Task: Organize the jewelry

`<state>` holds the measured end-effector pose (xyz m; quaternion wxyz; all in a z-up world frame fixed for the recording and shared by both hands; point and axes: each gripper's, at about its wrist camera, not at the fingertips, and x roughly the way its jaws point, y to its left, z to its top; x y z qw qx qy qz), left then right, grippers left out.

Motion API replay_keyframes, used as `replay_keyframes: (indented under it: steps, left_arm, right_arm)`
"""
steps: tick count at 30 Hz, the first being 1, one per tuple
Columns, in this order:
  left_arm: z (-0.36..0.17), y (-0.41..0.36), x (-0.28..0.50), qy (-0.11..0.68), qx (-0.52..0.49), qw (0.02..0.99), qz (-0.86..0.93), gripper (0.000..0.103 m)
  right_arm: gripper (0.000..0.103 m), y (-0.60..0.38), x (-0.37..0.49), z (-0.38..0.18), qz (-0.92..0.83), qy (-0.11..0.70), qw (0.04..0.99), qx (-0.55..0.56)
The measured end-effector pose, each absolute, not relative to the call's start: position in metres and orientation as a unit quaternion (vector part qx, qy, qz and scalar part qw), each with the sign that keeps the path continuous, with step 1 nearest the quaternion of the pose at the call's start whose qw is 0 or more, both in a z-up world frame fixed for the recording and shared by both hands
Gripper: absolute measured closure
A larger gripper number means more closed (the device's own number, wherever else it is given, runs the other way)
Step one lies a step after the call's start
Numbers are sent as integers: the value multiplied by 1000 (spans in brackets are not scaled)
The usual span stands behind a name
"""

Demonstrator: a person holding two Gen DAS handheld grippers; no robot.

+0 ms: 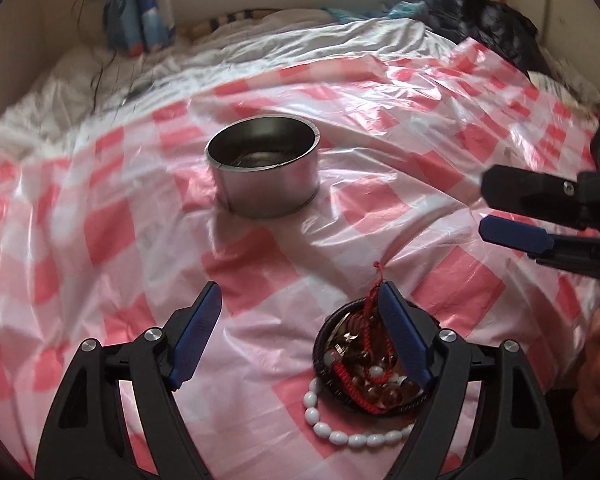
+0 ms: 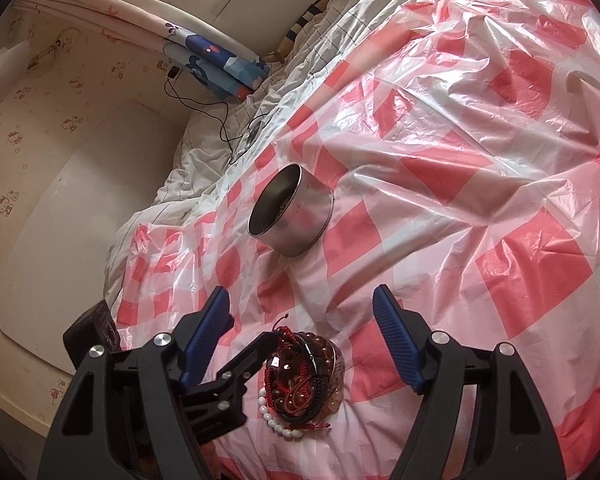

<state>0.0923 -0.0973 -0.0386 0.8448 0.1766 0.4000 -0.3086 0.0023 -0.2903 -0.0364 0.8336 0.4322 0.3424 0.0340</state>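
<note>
In the left wrist view, the left gripper (image 1: 300, 312) hangs low over a bed covered with a pink-and-white checked plastic sheet (image 1: 120, 240), its blue fingers spread wide apart and holding nothing. Its right finger overlaps a tangled pile of bracelets (image 1: 364, 364) near the sheet's near edge: red cord, brown beads, a dark band and a white bead strand (image 1: 340, 436) trailing out. A round metal tin (image 1: 265, 172) stands open toward the sheet's middle, well apart from the pile. The right gripper (image 1: 484, 210) enters from the right, fingers slightly parted, empty. In the right wrist view, the right gripper (image 2: 302, 312) is spread open above the pile (image 2: 300, 380), with the tin (image 2: 292, 212) beyond. Judged from this, pinching one strand cleanly while the other gripper steadies the heap would avoid dragging the whole tangle.
</note>
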Motion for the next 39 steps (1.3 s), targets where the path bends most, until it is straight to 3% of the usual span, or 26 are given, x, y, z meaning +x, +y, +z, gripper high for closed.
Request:
replay_keyframes:
  steps: [9,10,11,13,17,25,31,36,38,39]
  left_arm:
    - [-37,-108,84,395,172,835,-341,28]
    - [-38,-106,85,401,163,832,-347,43]
    - [-39,-106,87,410,156,827,-352,71]
    - [-45,-104,92,435,140,812,-363,100]
    - [-37,-95,90,424,107,809,-393,101]
    - [-21,-35,129,430,-55,827,-358,101]
    - [-26,-21,142,442,-63,832,-329,101]
    - [-27,-14,146,446,-72,833,-318,101]
    - [-29,-13,147,450,-76,833,-314,101]
    - [-30,-12,148,452,-78,832,-312,101]
  right_arm:
    - [31,-292,2,-37,39,340,831,439]
    - [31,-292,2,-37,40,340,830,440]
    - [31,-292,2,-38,40,340,830,440]
    - [31,-292,2,-38,40,340,830,440]
    - [31,-293,1,-38,38,339,830,442]
    - [30,-286,3,-33,67,340,835,428]
    - [30,-250,17,-25,205,368,817,393]
    - [31,-219,25,-20,223,412,822,324]
    - [48,-208,26,-20,227,428,824,294]
    - [61,-199,27,-20,226,439,826,273]
